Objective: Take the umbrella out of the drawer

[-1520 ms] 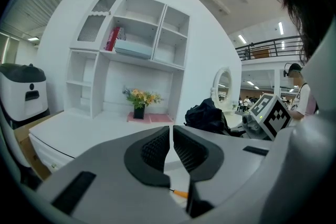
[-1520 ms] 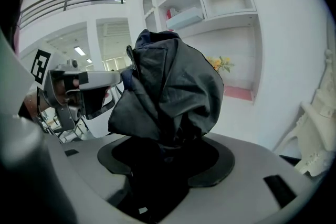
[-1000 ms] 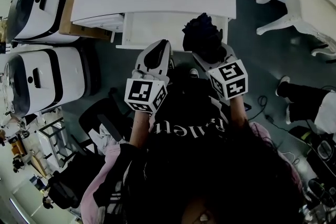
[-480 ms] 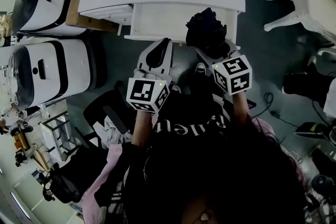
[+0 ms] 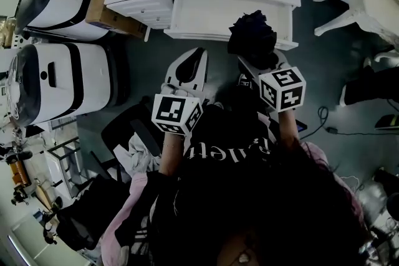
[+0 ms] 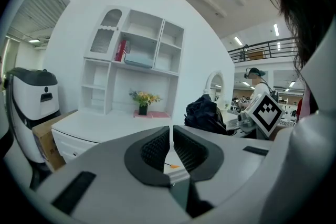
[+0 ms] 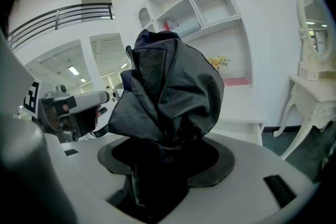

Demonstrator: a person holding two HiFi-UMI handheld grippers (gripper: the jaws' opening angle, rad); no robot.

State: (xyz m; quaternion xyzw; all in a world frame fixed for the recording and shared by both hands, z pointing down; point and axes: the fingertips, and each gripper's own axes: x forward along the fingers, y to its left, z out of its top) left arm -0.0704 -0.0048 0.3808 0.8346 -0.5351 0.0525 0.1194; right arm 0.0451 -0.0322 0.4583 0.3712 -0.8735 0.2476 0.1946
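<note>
Umbrella looks clear of the drawer, clamped in your right gripper; your left gripper is closed, empty.

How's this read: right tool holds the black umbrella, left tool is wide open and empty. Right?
Not quite. The left tool is shut, not wide open: the left gripper view shows its jaws together with nothing between them. The rest stands: the right tool grips the black umbrella.
</note>
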